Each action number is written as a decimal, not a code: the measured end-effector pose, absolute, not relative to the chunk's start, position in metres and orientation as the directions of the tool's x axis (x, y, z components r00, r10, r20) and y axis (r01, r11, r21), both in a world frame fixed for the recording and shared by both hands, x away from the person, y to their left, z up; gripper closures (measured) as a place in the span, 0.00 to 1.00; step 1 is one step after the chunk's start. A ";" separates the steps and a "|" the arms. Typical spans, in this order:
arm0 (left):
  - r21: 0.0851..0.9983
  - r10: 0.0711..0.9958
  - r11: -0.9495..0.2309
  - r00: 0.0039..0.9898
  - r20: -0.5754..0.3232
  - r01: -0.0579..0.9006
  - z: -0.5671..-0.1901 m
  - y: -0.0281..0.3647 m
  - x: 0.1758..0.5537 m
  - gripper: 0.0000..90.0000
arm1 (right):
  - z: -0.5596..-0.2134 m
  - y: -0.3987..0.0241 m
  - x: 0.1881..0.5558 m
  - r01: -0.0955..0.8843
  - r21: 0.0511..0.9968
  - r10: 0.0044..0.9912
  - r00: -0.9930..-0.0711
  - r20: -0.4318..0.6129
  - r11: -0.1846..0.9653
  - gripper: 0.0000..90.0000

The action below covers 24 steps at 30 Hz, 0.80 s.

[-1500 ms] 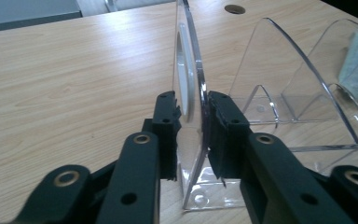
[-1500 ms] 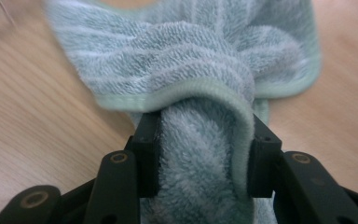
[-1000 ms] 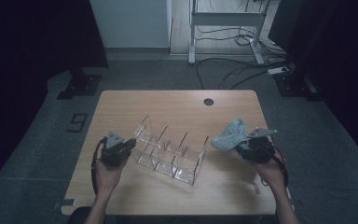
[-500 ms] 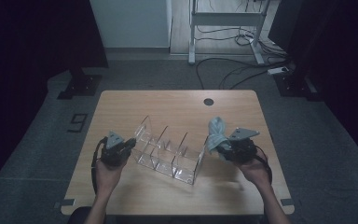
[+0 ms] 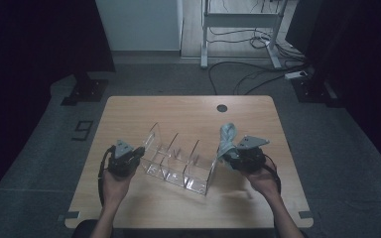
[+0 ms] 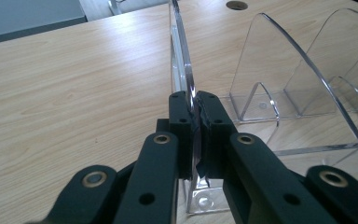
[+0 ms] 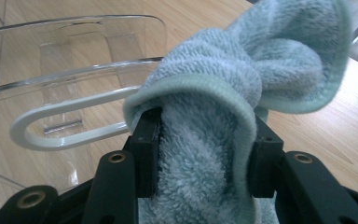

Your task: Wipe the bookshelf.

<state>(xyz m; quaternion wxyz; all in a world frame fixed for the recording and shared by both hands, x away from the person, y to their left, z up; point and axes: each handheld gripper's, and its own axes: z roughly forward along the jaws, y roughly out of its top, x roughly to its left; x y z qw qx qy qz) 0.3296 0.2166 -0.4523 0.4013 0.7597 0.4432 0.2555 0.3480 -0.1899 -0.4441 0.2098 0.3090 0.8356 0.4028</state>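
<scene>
Jaws of the left gripper (image 5: 135, 157) pinch the end wall of the clear rack (image 5: 178, 161) at centre frame, likely steadying it on the desk (image 5: 188, 106), while the right gripper (image 5: 226, 154) clamps a bunched cloth (image 5: 226, 135) beside the rack's right end, probably for wiping.

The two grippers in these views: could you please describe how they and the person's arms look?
Both the left gripper and the right gripper are black, with jaws on linkage arms studded with brass-coloured rivets. Each carries a grey three-cornered plate on top and trails a black cable. The forearms are bare, with no sleeves visible.
</scene>
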 end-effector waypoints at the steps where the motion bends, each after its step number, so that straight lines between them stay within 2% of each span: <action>1: 0.837 0.879 -0.285 0.476 0.034 0.468 -0.452 0.216 0.330 0.95 | -0.444 -0.189 0.347 0.348 0.801 0.684 -0.723 -0.101 0.487 0.61; 24: 0.840 0.884 -0.280 0.467 0.036 0.465 -0.453 0.216 0.330 0.95 | -0.435 -0.179 0.314 0.309 0.762 0.574 -0.813 -0.099 0.570 0.60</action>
